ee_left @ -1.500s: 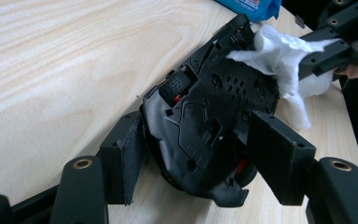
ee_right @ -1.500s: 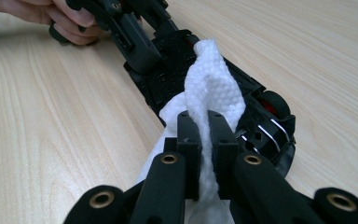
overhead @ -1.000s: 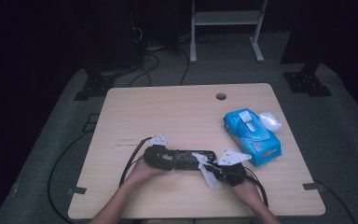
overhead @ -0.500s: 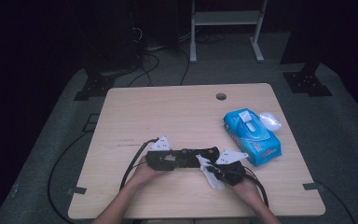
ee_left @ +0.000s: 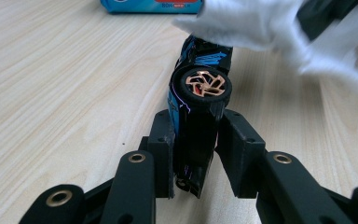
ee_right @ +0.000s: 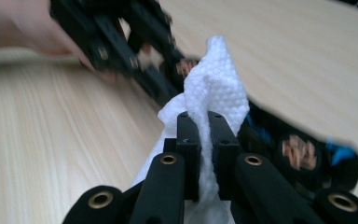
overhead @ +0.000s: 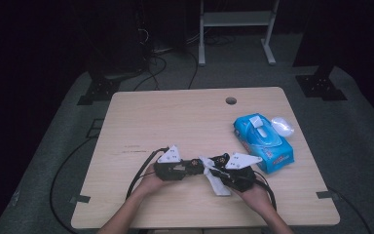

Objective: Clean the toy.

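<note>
**Tools clamped: left on toy car, right on white wipe**

Left tool [ee_left: 196,154] and right tool [ee_right: 204,149] meet at the near-centre of the bench [overhead: 175,122], tips pointing at each other.

Surface/room: light wood-grain bench with a round cable hole [overhead: 231,101] near the far edge. Grey carpet [overhead: 53,161] around it, dark room behind, white metal frame legs [overhead: 233,29] at the back, black cables [overhead: 63,165] trailing off the left side. Blue pack of wipes [overhead: 263,139] sits on the right half of the bench, lid flipped up, well apart from the tools.

Task thing: black toy car [ee_left: 200,107] with blue markings and copper-coloured spoked wheels [ee_left: 206,85]. It is turned on its side, one wheel facing the left gripper view, body running lengthwise away from the jaws. It sits at the bench's near-centre, between the two tools.

Tools:
- Left: jaws have just been closing; both pads now press on the car's body, one on each side. Gripping the car.
- Right: jaws pinched tight on a white textured wipe [ee_right: 214,88], which sticks up past the tips. In the left gripper view the wipe [ee_left: 261,28] lies over the far end of the car; contact looks likely but can't be confirmed.
- Person's hands [overhead: 148,183] hold both tools from the near edge.
</note>
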A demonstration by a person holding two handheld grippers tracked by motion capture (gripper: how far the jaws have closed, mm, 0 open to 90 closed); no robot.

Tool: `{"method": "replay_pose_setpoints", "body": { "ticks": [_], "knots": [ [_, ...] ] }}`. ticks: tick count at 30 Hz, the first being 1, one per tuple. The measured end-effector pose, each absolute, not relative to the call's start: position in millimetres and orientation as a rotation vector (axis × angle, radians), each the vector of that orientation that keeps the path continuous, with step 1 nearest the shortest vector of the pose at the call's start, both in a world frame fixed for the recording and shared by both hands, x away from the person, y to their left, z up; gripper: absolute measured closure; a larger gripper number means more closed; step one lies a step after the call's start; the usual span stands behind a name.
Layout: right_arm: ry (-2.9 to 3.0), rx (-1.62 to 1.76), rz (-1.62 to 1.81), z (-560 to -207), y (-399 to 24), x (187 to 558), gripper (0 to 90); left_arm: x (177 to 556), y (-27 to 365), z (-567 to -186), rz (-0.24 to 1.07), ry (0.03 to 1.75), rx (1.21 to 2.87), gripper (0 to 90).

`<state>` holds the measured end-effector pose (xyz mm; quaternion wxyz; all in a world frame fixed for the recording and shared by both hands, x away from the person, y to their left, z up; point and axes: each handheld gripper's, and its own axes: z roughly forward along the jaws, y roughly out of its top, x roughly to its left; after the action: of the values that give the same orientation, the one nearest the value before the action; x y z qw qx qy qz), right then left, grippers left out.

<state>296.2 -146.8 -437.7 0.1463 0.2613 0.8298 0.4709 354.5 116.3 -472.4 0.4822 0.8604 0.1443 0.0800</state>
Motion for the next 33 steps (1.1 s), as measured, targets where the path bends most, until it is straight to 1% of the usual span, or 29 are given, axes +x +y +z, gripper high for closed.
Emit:
{"method": "replay_pose_setpoints", "body": {
  "ticks": [5,8,14,21,25,27,33],
  "knots": [
    [2.355,0.763,1.352,-420.7,-133.6,308.0,84.5,353.1,117.0,-473.0,0.210,0.328,2.103,68.4],
    [2.368,0.786,1.323,-420.6,-121.5,320.5,84.5,351.8,118.5,-473.3,0.225,0.310,2.108,70.5],
    [2.438,0.759,1.283,-426.8,-92.5,331.9,84.6,351.9,125.6,-473.2,0.255,0.311,2.107,70.8],
    [2.395,0.851,1.254,-426.8,-102.7,340.6,84.7,351.8,127.8,-473.6,0.257,0.309,2.103,70.7],
    [2.430,0.787,1.326,-427.7,-87.8,333.1,84.6,351.7,127.7,-473.8,0.256,0.310,2.101,70.7],
    [2.429,0.742,1.301,-428.6,-80.0,331.2,84.6,351.7,128.6,-473.7,0.250,0.316,2.101,70.7],
    [2.391,0.826,1.292,-428.0,-93.1,337.7,84.7,352.0,128.9,-474.2,0.243,0.315,2.097,70.7]
  ]
}}
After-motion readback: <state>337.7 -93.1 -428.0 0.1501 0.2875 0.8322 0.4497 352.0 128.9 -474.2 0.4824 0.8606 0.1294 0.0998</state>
